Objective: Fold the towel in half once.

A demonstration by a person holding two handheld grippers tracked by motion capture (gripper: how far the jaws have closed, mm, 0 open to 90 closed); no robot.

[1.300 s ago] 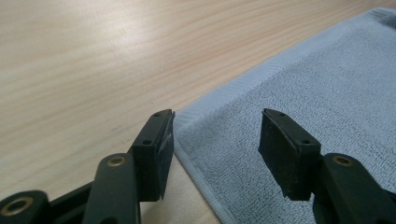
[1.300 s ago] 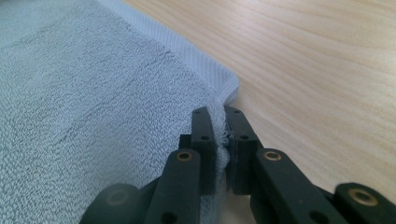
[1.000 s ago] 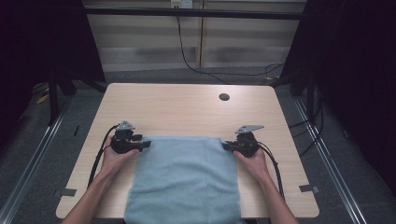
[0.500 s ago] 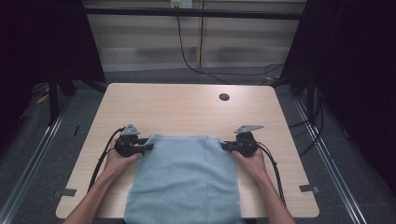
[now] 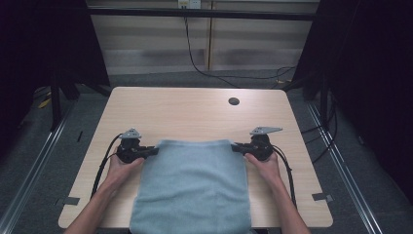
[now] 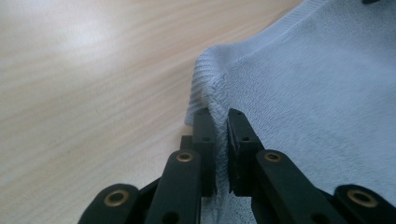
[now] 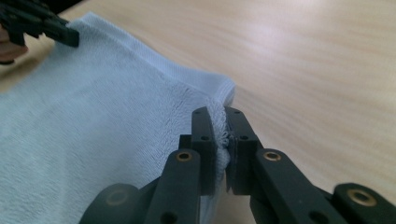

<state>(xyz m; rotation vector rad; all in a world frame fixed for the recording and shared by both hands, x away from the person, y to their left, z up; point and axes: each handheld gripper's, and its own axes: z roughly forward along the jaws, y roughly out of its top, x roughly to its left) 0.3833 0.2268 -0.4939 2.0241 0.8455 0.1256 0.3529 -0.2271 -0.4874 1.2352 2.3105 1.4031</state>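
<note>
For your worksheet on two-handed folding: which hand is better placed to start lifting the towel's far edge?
Neither alone: left tongs and right tongs each pinch a far corner of the towel; the left's jaws have just closed on it.

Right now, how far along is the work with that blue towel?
Done: the right gripper pinches one far corner of the towel. In hand: the left gripper has just been closing on the other corner, cloth between its jaws. Left: any lifting or folding; the towel lies flat on the table.
</note>
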